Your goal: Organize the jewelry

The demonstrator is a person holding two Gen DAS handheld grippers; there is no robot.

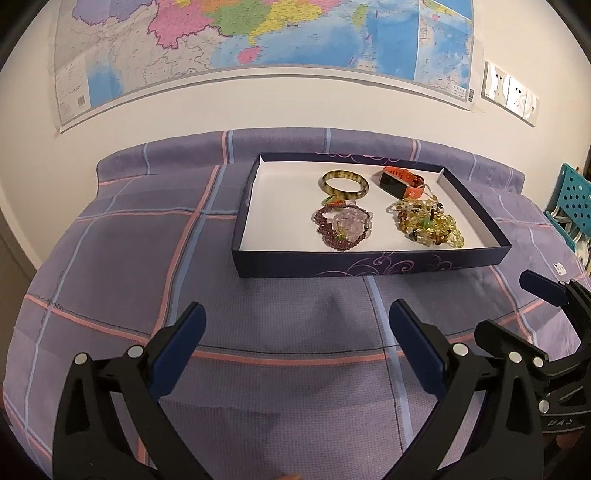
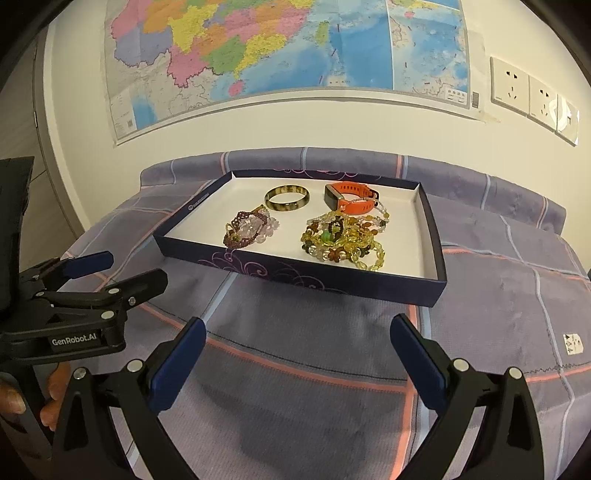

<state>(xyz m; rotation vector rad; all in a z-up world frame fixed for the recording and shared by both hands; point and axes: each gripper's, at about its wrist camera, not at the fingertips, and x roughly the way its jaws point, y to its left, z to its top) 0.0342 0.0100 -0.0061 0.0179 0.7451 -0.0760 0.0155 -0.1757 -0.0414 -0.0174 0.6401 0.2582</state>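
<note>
A shallow dark blue box (image 1: 369, 263) (image 2: 295, 275) with a white inside lies on the bed. In it are a brown-green bangle (image 1: 345, 183) (image 2: 287, 197), an orange smartwatch (image 1: 400, 181) (image 2: 349, 199), purple bead bracelets (image 1: 343, 227) (image 2: 248, 227) and a heap of yellow bead bracelets (image 1: 430, 223) (image 2: 343, 240). My left gripper (image 1: 295, 317) is open and empty, hovering over the bedsheet in front of the box. My right gripper (image 2: 295, 332) is open and empty, also in front of the box. Each gripper shows at the edge of the other's view, the right gripper (image 1: 517, 306) and the left gripper (image 2: 133, 267).
The bed has a purple checked sheet (image 1: 110, 258) (image 2: 517, 295). A map (image 1: 258, 33) (image 2: 277, 48) and wall sockets (image 1: 511, 94) (image 2: 532, 96) are on the wall behind. A teal perforated crate (image 1: 572, 195) stands at the right.
</note>
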